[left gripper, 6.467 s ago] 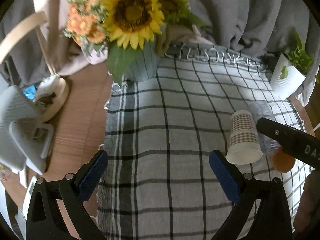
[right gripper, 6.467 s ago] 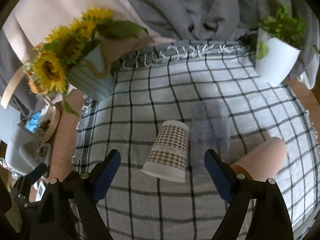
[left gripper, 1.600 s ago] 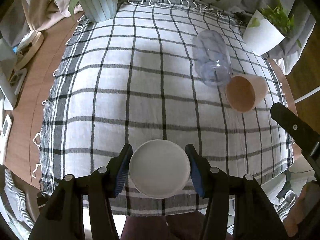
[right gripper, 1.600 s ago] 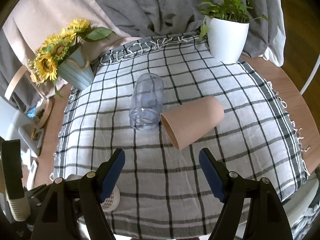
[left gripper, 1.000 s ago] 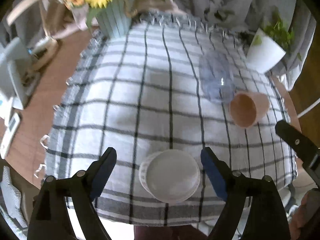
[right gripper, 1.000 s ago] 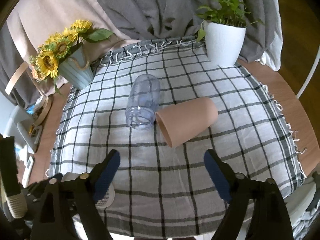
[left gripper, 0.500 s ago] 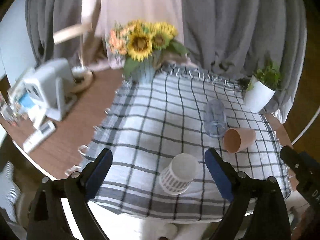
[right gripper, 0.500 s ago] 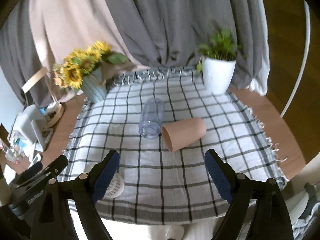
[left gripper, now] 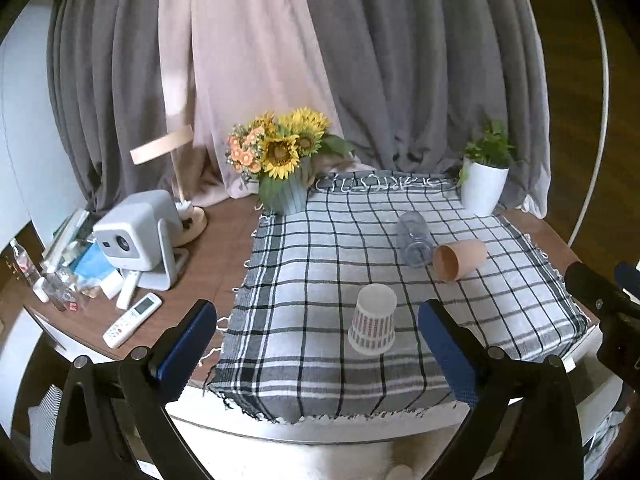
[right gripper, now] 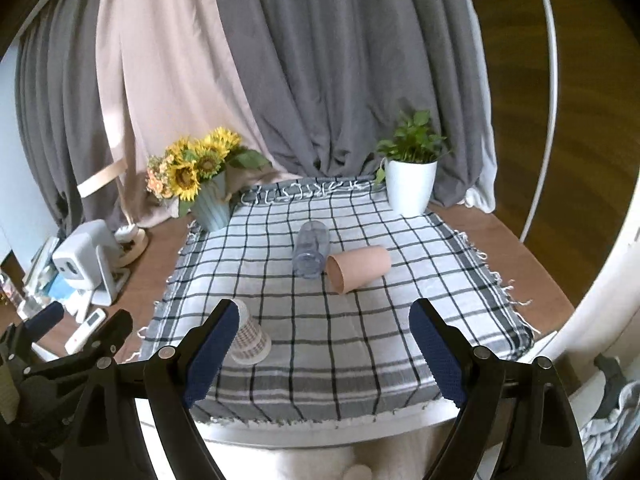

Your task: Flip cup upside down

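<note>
A white paper cup with a checked band (left gripper: 373, 324) stands upside down, base up, on the checked cloth (left gripper: 312, 264) near the table's front edge. It also shows in the right wrist view (right gripper: 249, 341), partly behind my right gripper's left finger. My left gripper (left gripper: 320, 344) is open and empty, held back from the table with the cup between its fingers in the view. My right gripper (right gripper: 324, 344) is open and empty, also back from the table. A tan cup (left gripper: 459, 259) and a clear cup (left gripper: 414, 237) lie on their sides mid-cloth.
A sunflower vase (left gripper: 286, 184) stands at the cloth's back left and a white potted plant (left gripper: 483, 184) at the back right. A white projector (left gripper: 134, 236), a lamp base (left gripper: 192, 220), a remote (left gripper: 132, 320) and clutter sit on the wooden table to the left. Curtains hang behind.
My left gripper set the paper cup base up on the cloth, opened and let go. Both grippers have since drawn back and up from the table.
</note>
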